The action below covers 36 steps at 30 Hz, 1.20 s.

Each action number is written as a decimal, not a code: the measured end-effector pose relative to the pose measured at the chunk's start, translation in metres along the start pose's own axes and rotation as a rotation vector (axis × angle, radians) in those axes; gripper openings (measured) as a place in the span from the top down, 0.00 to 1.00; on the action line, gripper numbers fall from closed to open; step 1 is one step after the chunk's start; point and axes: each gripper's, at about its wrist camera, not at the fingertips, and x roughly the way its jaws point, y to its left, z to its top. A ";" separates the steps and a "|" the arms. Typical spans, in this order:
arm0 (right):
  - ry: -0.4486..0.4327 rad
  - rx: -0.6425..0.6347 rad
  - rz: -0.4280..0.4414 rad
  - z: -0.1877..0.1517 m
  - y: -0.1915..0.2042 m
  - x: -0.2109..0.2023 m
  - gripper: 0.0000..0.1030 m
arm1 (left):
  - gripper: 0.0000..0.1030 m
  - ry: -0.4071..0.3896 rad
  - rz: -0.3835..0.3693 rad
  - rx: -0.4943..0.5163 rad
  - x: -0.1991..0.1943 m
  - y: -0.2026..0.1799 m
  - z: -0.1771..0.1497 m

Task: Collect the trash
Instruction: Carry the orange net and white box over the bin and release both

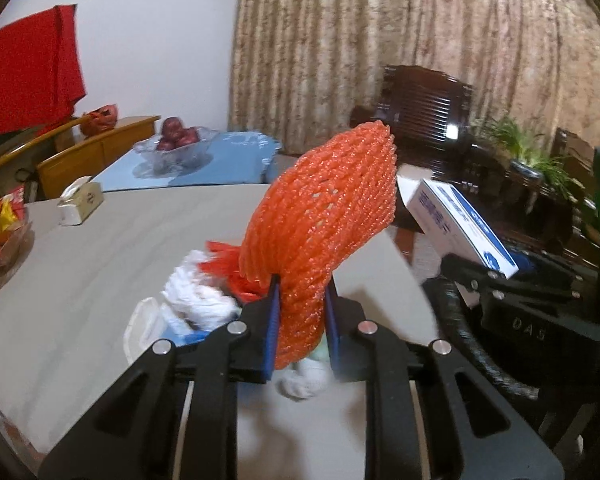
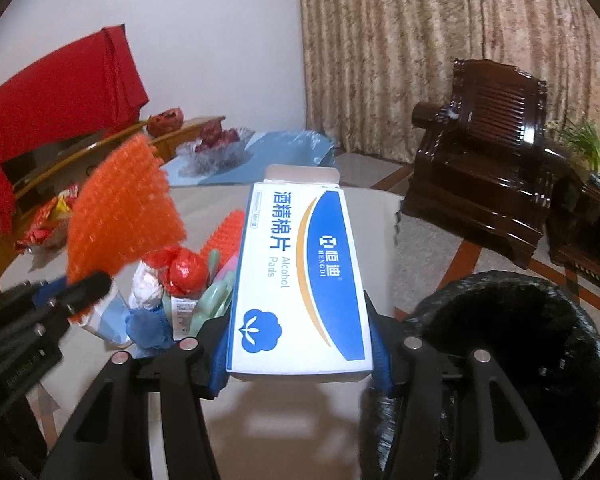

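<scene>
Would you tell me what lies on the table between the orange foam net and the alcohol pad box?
Right wrist view: a trash pile lies between the net and box.

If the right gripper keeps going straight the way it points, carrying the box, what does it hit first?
Probably the far part of the table. The right gripper is clamped on the alcohol pads box, which points over the tabletop toward the blue sheet. Nothing stands directly ahead of the box, though depth is unclear.
</scene>
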 end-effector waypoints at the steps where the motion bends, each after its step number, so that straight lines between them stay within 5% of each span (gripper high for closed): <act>1: -0.008 0.006 -0.007 0.000 -0.004 -0.007 0.47 | 0.82 -0.001 -0.013 0.005 -0.002 -0.004 0.001; 14: -0.017 0.119 -0.186 -0.030 -0.080 -0.071 0.47 | 0.82 0.047 -0.193 0.104 0.016 -0.089 -0.004; 29: 0.083 0.236 -0.375 -0.086 -0.157 -0.090 0.47 | 0.81 0.195 -0.379 0.204 0.083 -0.186 -0.037; 32: 0.095 0.247 -0.394 -0.093 -0.162 -0.090 0.45 | 0.66 0.210 -0.412 0.199 0.087 -0.191 -0.040; 36: 0.093 0.256 -0.423 -0.096 -0.166 -0.094 0.27 | 0.46 0.212 -0.447 0.187 0.085 -0.192 -0.042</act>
